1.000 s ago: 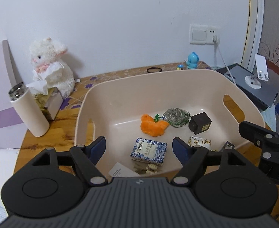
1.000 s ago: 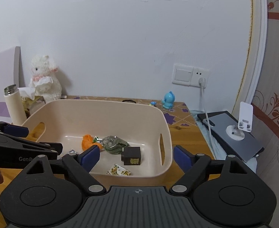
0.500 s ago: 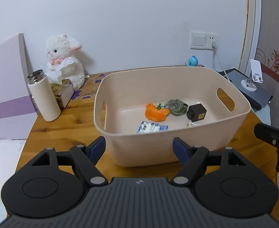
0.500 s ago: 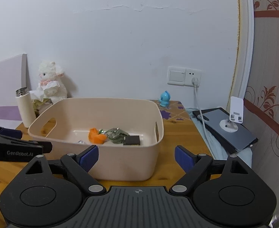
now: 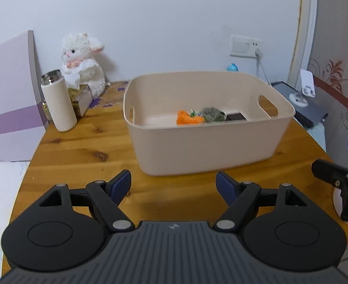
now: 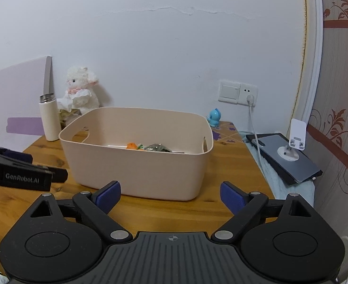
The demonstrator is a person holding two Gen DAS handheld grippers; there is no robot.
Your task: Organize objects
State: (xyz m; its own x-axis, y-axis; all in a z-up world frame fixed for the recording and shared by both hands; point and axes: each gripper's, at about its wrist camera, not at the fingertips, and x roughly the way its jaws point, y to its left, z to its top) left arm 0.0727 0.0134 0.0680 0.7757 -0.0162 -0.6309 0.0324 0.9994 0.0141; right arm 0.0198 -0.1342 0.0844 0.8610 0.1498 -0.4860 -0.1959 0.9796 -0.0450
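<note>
Wooden table (image 5: 84, 151): beige bin (image 5: 207, 151); both tongs empty, spread.

Bare tabletop (image 5: 84, 151) lies at ten o'clock; a tub (image 5: 207, 151) blocks twelve, a flask (image 5: 58, 104) beyond.

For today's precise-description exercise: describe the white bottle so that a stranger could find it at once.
Start at the wooden table and find the beige bin. Left of it, near the plush lamb, stands the white bottle: upright, a plain smooth cylinder with a shiny metal top.
</note>
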